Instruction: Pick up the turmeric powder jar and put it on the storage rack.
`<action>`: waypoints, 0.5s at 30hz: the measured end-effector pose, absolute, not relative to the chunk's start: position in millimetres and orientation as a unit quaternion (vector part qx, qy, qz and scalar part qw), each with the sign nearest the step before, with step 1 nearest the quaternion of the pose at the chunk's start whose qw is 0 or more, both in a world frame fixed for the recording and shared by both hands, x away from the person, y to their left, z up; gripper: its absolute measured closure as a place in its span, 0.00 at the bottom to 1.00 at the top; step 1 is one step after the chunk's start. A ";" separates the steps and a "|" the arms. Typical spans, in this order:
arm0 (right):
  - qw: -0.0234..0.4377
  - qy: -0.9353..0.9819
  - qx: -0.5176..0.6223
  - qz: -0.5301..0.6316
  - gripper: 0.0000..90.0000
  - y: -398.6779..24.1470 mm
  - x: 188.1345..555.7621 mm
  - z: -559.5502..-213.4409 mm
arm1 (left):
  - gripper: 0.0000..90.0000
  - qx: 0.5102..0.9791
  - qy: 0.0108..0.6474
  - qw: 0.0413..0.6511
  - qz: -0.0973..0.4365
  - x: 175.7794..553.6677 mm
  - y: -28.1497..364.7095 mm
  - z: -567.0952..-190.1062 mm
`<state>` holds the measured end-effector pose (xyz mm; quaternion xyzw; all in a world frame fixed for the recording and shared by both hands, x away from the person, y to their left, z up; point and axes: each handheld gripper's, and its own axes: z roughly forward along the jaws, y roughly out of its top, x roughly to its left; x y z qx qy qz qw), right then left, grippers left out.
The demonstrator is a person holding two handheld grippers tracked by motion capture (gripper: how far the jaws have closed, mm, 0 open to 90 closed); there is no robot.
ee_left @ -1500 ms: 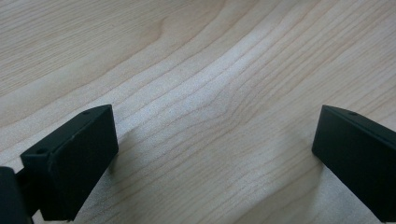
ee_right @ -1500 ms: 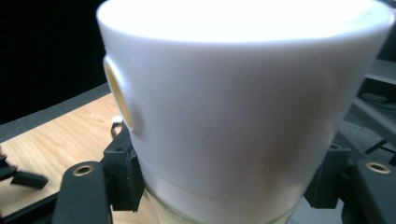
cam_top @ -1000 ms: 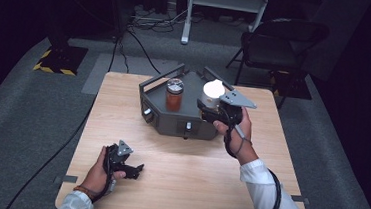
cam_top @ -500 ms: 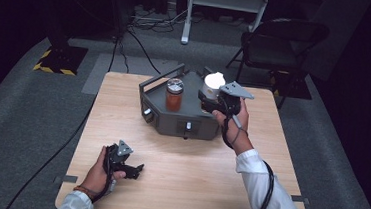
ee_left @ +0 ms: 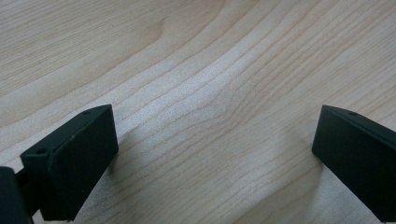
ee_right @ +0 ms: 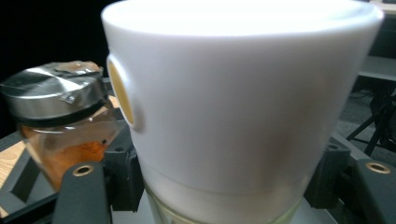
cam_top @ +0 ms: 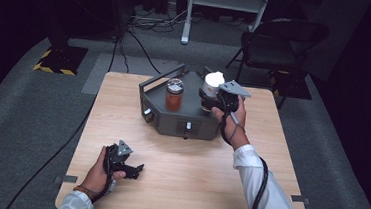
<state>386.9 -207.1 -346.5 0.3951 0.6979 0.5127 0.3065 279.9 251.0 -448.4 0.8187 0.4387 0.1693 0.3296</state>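
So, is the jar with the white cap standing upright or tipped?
Upright. The white-capped jar stands straight on the grey base, with the right gripper shut on it, beside the orange jar.

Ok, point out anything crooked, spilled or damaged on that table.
One thing: the metal lid on the orange-filled jar looks crumpled and sits unevenly in the right gripper view. The white-capped jar, gripped by the right tongs, stands upright on the grey stand. No spills.
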 end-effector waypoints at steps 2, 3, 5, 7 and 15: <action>0.310 0.697 0.400 0.508 0.33 -206.0 388.7 -348.7 | 0.00 0.819 0.439 0.330 0.169 279.9 251.0 -448.4; 0.312 0.696 0.401 0.507 0.33 -206.0 389.7 -349.9 | 0.00 0.819 0.438 0.329 0.170 280.0 251.0 -448.2; 0.313 0.695 0.403 0.506 0.33 -206.6 391.9 -352.3 | 0.00 0.819 0.438 0.329 0.170 279.9 251.0 -448.3; 0.314 0.695 0.404 0.505 0.33 -206.8 393.2 -354.7 | 0.00 0.819 0.438 0.329 0.170 279.9 251.0 -448.2; 0.306 0.696 0.409 0.504 0.33 -208.6 397.3 -363.0 | 0.00 0.819 0.438 0.329 0.169 280.0 251.1 -448.3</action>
